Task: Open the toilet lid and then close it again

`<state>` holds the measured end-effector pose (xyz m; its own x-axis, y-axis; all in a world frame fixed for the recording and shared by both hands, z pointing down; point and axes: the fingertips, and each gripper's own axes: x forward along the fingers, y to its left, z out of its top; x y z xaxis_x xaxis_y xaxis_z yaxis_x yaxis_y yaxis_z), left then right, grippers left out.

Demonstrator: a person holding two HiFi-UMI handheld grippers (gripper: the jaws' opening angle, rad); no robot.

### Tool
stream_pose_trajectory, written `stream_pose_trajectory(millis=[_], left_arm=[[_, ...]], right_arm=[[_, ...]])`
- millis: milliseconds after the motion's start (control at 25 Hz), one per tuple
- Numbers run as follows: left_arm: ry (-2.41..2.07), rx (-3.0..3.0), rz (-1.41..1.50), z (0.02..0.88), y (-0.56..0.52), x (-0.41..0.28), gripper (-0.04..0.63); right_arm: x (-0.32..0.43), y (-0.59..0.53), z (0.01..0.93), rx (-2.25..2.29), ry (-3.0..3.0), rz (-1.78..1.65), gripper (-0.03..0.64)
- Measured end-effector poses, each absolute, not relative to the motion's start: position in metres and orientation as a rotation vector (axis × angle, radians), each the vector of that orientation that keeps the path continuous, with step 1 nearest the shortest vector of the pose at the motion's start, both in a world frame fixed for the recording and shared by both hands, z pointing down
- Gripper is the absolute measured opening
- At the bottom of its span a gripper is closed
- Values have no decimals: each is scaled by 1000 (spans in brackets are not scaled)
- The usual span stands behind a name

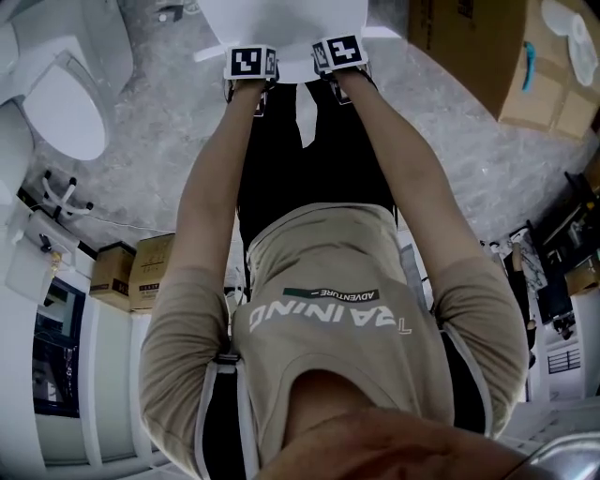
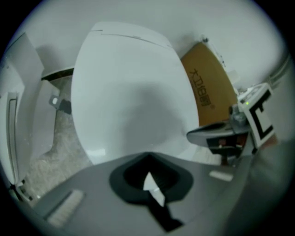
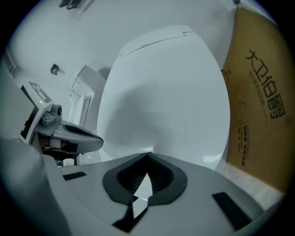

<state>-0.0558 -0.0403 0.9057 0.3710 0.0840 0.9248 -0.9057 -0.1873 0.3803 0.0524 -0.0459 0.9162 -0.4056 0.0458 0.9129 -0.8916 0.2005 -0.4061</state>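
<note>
The grey mottled floor [image 1: 450, 159] fills most of the room from where I stand. The person in a beige shirt [image 1: 347, 319] leans over it with both arms stretched straight forward.

In front of them is the toilet lid [image 1: 281, 28], a broad white oval. It appears to lie down over the bowl, with its hinge seam at the far end. A large brown cardboard box [image 1: 469, 56] with printed characters stands just beside the lid, on the person's right. A second toilet [image 1: 66, 112] sits well apart on the left, and two smaller cartons [image 1: 136, 272] stand by the white cabinets.

The left gripper [image 2: 147, 156] and the right gripper [image 3: 148, 154] are side by side at the near edge of the lid, pointing at its smooth top. Each has its jaws brought together at the tips, with only a thin sliver of white showing between them and nothing clamped. I cannot tell whether the tips actually touch the lid.
</note>
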Motion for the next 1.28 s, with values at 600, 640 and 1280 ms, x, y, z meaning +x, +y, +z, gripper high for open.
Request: stream_pose_trajectory(millis=[600,640,1280], left_arm=[[-884,1675,918,743,-82,-54,3],[-901,1700,885,726,-95,-54,3],[-1210,2045,487,515,-262,-79,3]], right_arm=[[43,-101,750,919,-1853,1234,11],[42,-111,733,948,-1898,1215,11],[42,-252,491,1144,-2380,917,11]])
